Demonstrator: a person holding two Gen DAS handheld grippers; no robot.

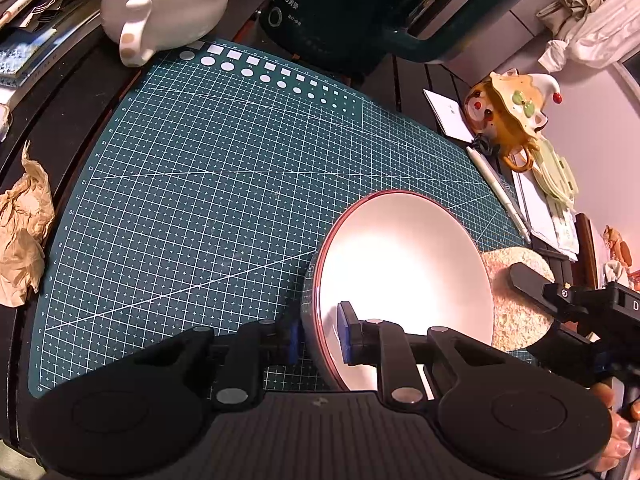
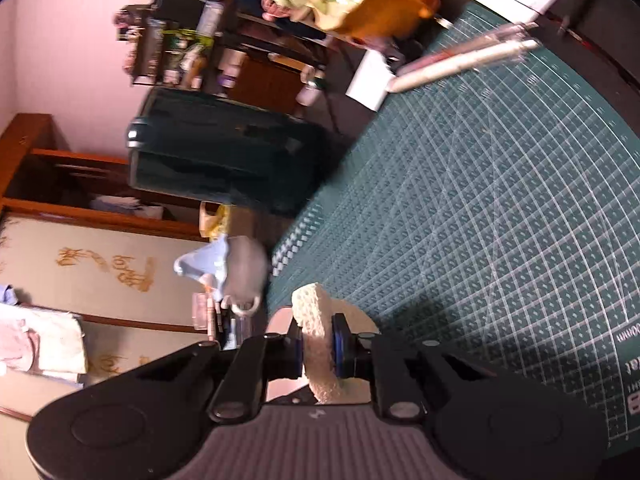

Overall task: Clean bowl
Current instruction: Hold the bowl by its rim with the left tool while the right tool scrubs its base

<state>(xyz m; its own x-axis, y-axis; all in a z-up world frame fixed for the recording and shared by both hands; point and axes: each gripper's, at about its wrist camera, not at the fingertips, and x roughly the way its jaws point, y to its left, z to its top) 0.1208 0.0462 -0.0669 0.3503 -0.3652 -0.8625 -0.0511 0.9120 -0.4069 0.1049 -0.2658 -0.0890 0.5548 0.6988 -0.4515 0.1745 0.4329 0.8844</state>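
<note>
A white bowl [image 1: 404,264] with a dark red rim stands tilted on its edge over the green cutting mat [image 1: 208,184]. My left gripper [image 1: 318,338] is shut on the bowl's rim, one blue pad inside and one outside. A round cream sponge [image 1: 516,300] sits against the bowl's outer right side, with my right gripper [image 1: 532,284] shut on it. In the right wrist view the sponge [image 2: 316,344] is pinched edge-on between the blue pads of the right gripper [image 2: 318,346], and a sliver of the bowl [image 2: 280,320] shows behind it.
A grey mug with a blue lid [image 1: 160,12] and a dark green appliance [image 1: 360,8] stand at the mat's far edge. An orange figurine cup [image 1: 508,116], pens [image 1: 504,192] and papers lie to the right. Crumpled brown paper [image 1: 20,232] lies at the left.
</note>
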